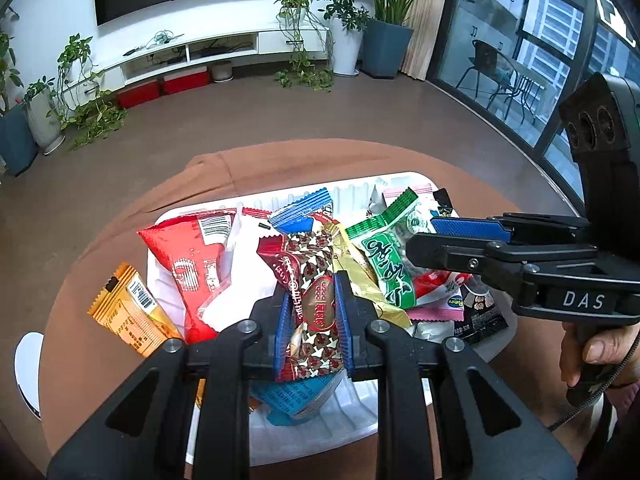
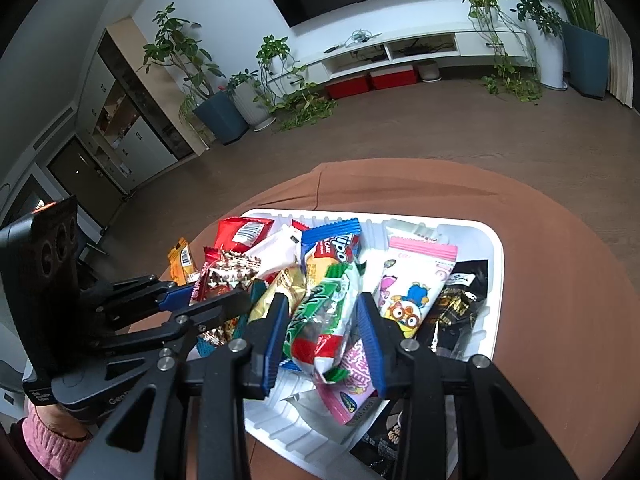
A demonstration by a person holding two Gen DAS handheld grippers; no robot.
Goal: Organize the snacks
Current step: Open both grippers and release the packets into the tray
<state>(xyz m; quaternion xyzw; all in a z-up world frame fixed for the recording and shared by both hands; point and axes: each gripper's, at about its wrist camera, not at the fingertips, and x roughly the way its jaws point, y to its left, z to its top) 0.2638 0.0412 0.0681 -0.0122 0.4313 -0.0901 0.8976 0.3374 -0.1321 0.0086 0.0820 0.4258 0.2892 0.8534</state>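
Observation:
A white tray [image 1: 352, 190] on the brown table holds several snack packets. My left gripper [image 1: 311, 280] is shut on a brown-and-gold patterned packet [image 1: 312, 276] above the tray; it also shows in the right wrist view [image 2: 224, 276]. My right gripper [image 2: 322, 304] has its jaws around a green packet [image 2: 324, 312] that has a red and white end, and the pads touch its sides. In the left wrist view the right gripper [image 1: 424, 236] reaches in from the right over the green packet [image 1: 384, 256].
A red packet [image 1: 192, 264] and a blue one [image 1: 304, 212] lie in the tray, with pink cartoon [image 2: 408, 292] and black [image 2: 460, 304] packets at right. An orange packet [image 1: 128, 312] lies on the table left of the tray. The table edge curves close around.

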